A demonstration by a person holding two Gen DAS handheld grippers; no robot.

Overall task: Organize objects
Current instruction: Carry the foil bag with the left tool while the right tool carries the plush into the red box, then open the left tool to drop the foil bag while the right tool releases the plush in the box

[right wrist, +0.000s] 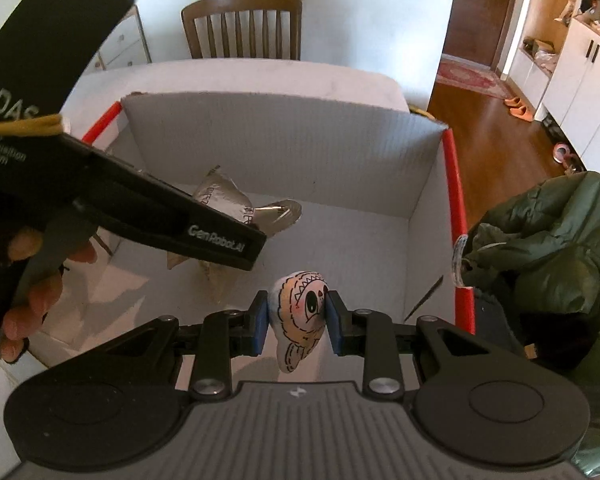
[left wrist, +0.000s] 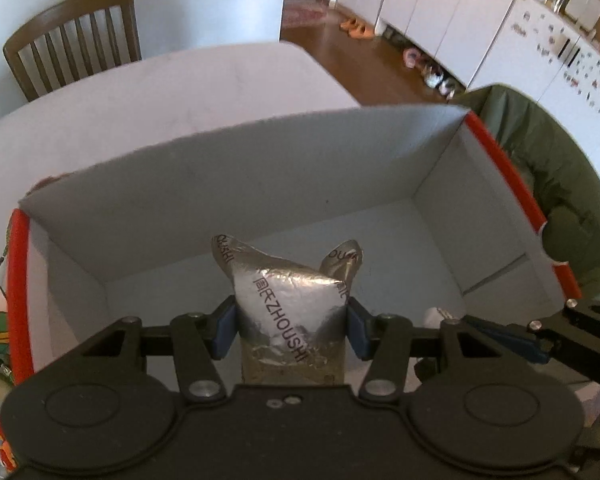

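I have a silver packet [left wrist: 290, 300] pinched between the blue pads of my left gripper [left wrist: 290, 326], low in the middle of the left wrist view, held over the floor of the open white box [left wrist: 228, 184]. In the right wrist view the same packet shows at centre left, partly behind the left gripper body. My right gripper [right wrist: 296, 320] clamps a small white pouch with a cartoon face [right wrist: 300, 312], bottom centre, also over the box floor. The box has red edges and sits on a white table [left wrist: 140, 96]. A brown chair [right wrist: 242, 26] stands beyond the table at the top of the frame; a green jacket [right wrist: 548, 240] lies at right.
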